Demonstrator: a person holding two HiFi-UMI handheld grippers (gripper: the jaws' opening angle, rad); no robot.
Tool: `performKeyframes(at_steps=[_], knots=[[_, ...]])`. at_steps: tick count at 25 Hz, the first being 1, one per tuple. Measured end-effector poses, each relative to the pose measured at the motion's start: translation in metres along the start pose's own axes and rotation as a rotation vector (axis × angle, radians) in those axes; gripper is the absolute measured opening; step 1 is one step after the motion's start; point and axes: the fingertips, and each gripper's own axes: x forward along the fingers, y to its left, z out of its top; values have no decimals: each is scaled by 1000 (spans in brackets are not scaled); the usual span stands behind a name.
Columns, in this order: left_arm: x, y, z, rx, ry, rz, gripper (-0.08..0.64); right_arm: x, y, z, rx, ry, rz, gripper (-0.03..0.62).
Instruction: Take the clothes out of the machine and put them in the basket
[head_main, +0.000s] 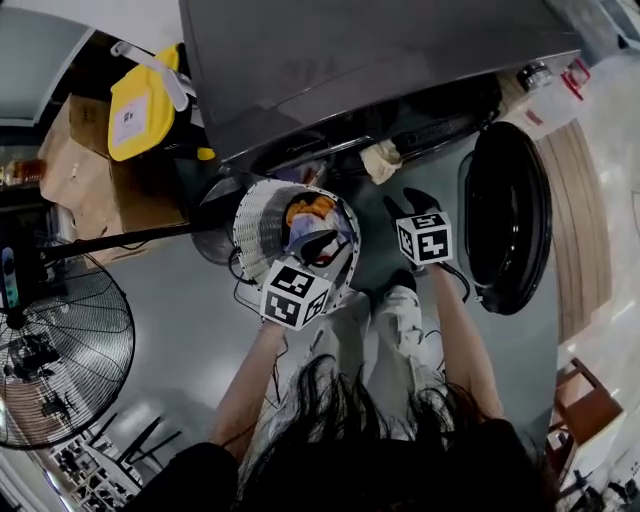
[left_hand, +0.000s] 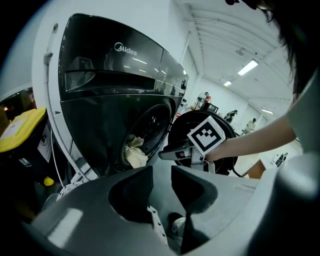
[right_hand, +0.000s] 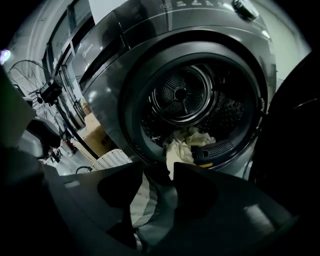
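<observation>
Dark hair and both forearms are seen closest to the head camera. Beyond them, the left tool is held over the basket, its jaws narrowly parted with nothing gripped. Orange and pale clothes are already piled inside. The right tool, jaws likewise parted and empty, is pointed toward 12 o'clock at the machine, whose door is swung open at 3 o'clock. Cream garments are left at the mouth of the drum, so the task is judged partly done.
</observation>
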Motion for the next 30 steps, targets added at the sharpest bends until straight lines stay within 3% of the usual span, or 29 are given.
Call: performKeyframes(at_steps=[13, 27, 28, 30], knots=[[43, 24, -9, -15, -2, 59, 113, 91, -46, 5, -153, 63, -8, 221], [78, 65, -39, 6, -2, 88, 113, 159, -68, -9, -217, 104, -44, 265], [77, 67, -40, -2, -6, 93, 113, 163, -72, -11, -221, 117, -57, 259], [78, 71, -42, -19, -14, 102, 113, 168, -79, -13, -229, 144, -92, 172]])
